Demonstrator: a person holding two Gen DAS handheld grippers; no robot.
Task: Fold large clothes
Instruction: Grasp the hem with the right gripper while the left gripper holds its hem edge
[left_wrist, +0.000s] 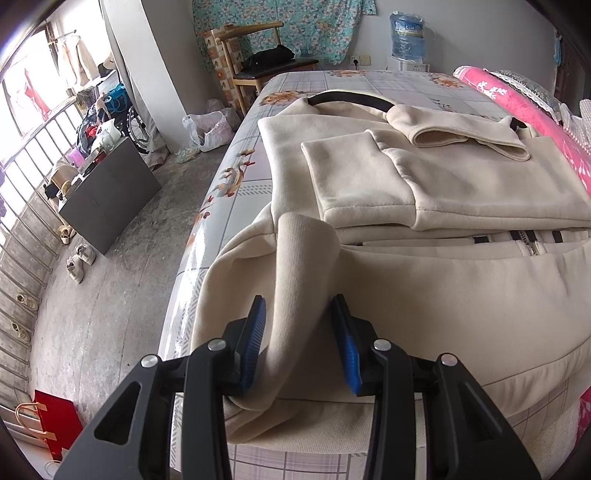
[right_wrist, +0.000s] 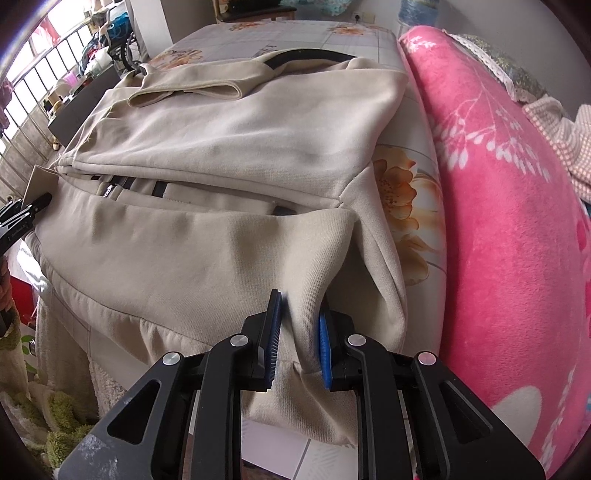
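1. Cream jacket lies on the bed, sleeves already folded in across the far half.
2. Left hand-held gripper and right hand-held gripper each clamp a near hem corner.
3. Judged next: carry hem to far collar, evenly.

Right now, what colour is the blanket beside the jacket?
Pink with white leaf prints; the blanket shows best in the right wrist view.

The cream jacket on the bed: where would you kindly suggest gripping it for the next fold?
Grip the jacket by its ribbed hem at both near corners, coming from the bed's near edge. The sleeves already lie folded across the top, and the hem bunches into ridges there that the fingers can pinch.
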